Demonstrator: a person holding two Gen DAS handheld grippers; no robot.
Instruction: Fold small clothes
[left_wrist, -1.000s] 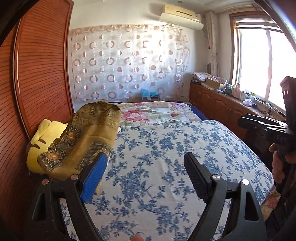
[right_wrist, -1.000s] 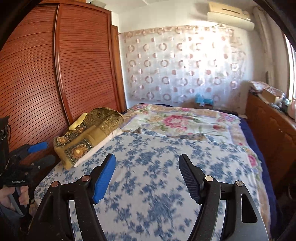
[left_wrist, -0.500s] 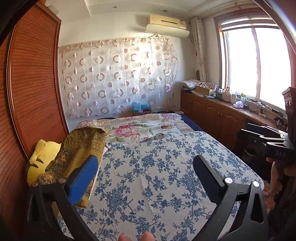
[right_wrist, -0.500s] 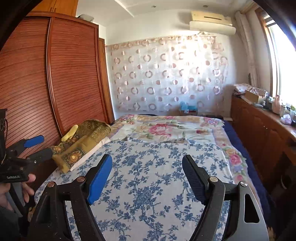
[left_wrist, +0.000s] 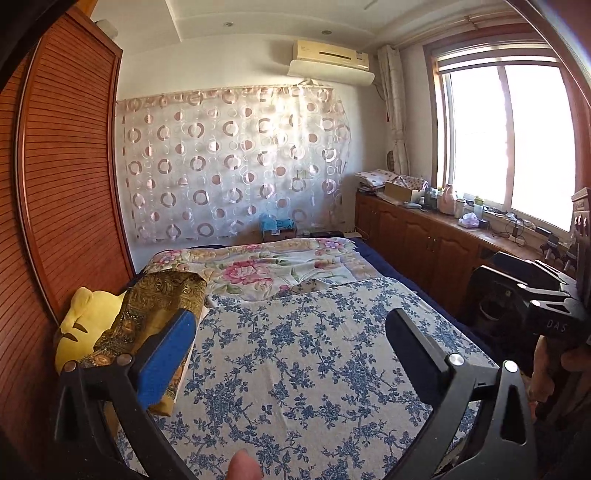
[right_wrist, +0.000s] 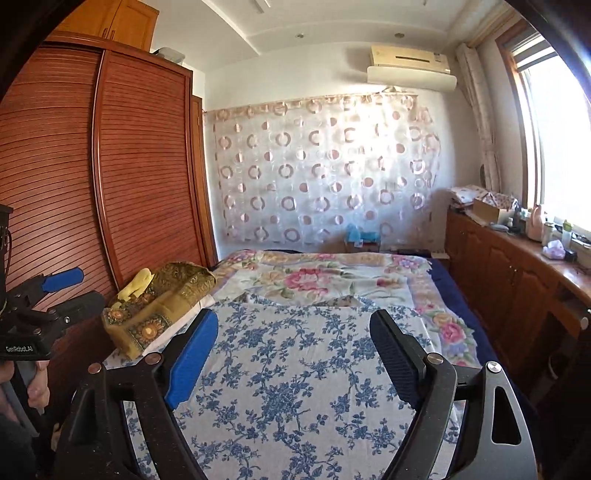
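Left wrist view, left to right: wooden slatted wardrobe (left_wrist: 66, 192) cut off at the frame edge; yellow plush toy (left_wrist: 83, 325) half hidden behind a gold patterned cloth (left_wrist: 155, 302) heaped at the bed's left edge, its lower part blocked by the blue pad of the left claw (left_wrist: 291, 347). Left claw spread wide, nothing between its fingers, held above the blue floral sheet (left_wrist: 295, 350) on the bed. A fingertip pokes in at the bottom edge, rest cut off. Far right, right claw (left_wrist: 517, 273) seen side-on and dark, partly cropped; wooden tabletop (left_wrist: 491, 234) under the window holds small clutter too small to name. Right wrist view: left claw (right_wrist: 70, 291) at far left, hand below it mostly cropped; gold cloth (right_wrist: 159, 314) lies over the plush toy (right_wrist: 136, 286), so only a yellow bit shows. Right claw (right_wrist: 295, 343) wide apart, gripping nothing, over the sheet (right_wrist: 295, 369). Cannot tell whether the gold cloth is the small garment or bedding; no other clothing is discernible.
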